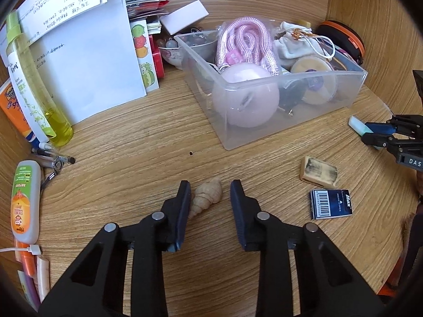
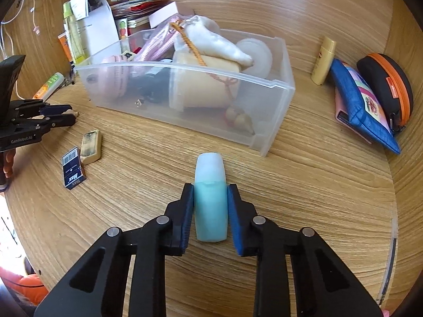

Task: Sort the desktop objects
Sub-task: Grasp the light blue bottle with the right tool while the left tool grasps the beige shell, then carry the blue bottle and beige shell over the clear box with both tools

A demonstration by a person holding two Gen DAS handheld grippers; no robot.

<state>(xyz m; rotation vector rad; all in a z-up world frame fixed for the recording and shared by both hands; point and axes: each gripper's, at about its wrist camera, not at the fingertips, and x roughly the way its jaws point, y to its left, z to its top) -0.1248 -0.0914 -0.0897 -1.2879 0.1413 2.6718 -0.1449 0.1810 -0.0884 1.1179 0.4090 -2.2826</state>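
Right wrist view: right gripper point(image 2: 210, 206) pinches a blue bottle point(image 2: 210, 206) lying on the desk point(image 2: 304, 198), pads tight on both sides, clear bin point(image 2: 275, 137) just beyond. Left wrist view: left gripper point(image 1: 210, 198) straddles a shell point(image 1: 207, 196), one pad touching it, the other a gap away. Eraser point(image 1: 318, 171) and staple box point(image 1: 331, 204) lie to its right.

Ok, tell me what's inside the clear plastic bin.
The bin holds a pink ball, pink rope, a white drawstring pouch and a round beige container. Something dark lies near the bottom, but the pile covers it.
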